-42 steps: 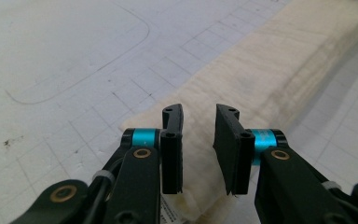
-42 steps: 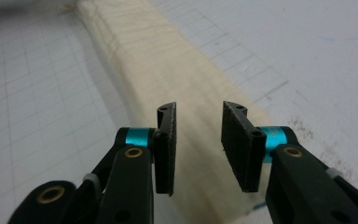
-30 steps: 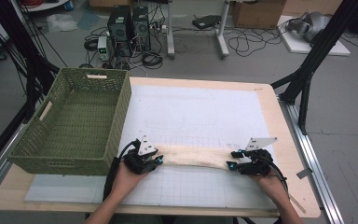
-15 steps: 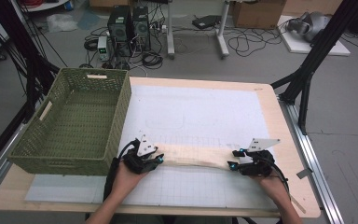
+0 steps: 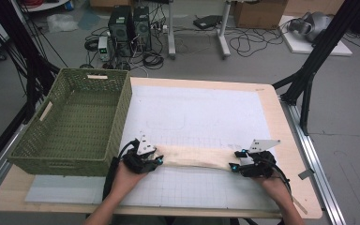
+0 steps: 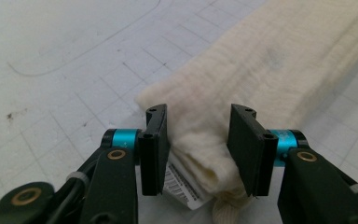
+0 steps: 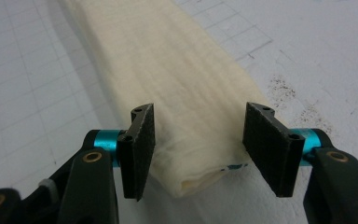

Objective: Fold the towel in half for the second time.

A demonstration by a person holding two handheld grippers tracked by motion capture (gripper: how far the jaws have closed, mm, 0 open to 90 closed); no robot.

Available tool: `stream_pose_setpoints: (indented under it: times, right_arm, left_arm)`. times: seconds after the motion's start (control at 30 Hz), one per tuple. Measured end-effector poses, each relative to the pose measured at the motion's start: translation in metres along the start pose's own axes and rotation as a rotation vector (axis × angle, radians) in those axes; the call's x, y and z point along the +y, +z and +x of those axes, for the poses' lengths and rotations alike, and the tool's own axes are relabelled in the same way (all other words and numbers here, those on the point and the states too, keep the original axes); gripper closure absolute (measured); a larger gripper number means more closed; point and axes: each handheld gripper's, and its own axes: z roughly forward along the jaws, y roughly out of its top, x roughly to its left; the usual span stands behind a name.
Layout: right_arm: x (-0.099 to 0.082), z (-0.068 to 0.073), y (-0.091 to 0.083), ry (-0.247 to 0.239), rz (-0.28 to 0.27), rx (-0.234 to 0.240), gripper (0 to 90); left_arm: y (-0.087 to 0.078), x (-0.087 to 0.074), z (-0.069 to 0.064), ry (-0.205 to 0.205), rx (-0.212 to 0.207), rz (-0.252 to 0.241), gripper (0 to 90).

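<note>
Here, in the high view, a folded cream cloth (image 5: 194,157) lies as a long strip across the near part of the bench (image 5: 272,101), right of a green wicker basket (image 5: 75,124); the left tool (image 5: 155,161) sits at one end, the right tool (image 5: 234,165) at the other. In the left gripper view the jaws have just been opening — the cloth's end with its white label (image 6: 179,186) lies between them, not pinched. In the right gripper view the jaws, likewise just opening, stand apart around the cloth's other end, gaps at both sides.
</note>
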Motion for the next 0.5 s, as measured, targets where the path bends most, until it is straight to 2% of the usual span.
stream_pose_setpoints:
  times: [0.07, 0.17, 0.27, 0.3, 0.5]
  right_arm:
    - [0.0, 0.0, 0.0, 0.004, -0.002, 0.002, 43.1]
    - [0.001, 0.001, -0.002, -0.003, -0.014, 0.0, 42.0]
    - [0.005, -0.001, -0.005, 0.007, -0.059, 0.012, 41.1]
    - [0.006, -0.002, -0.005, 0.007, -0.066, 0.013, 40.9]
    - [0.007, -0.004, 0.002, -0.01, -0.022, 0.018, 39.9]
  left_arm:
    - [-0.001, 0.001, 0.0, 0.003, 0.004, 0.001, 56.8]
    - [-0.007, 0.005, -0.001, 0.01, 0.0, -0.052, 57.0]
    - [-0.012, 0.012, 0.001, 0.023, 0.004, -0.127, 58.6]
    - [-0.011, 0.014, 0.001, 0.024, 0.0, -0.13, 58.7]
    - [0.0, 0.011, 0.003, 0.026, -0.034, -0.008, 57.4]
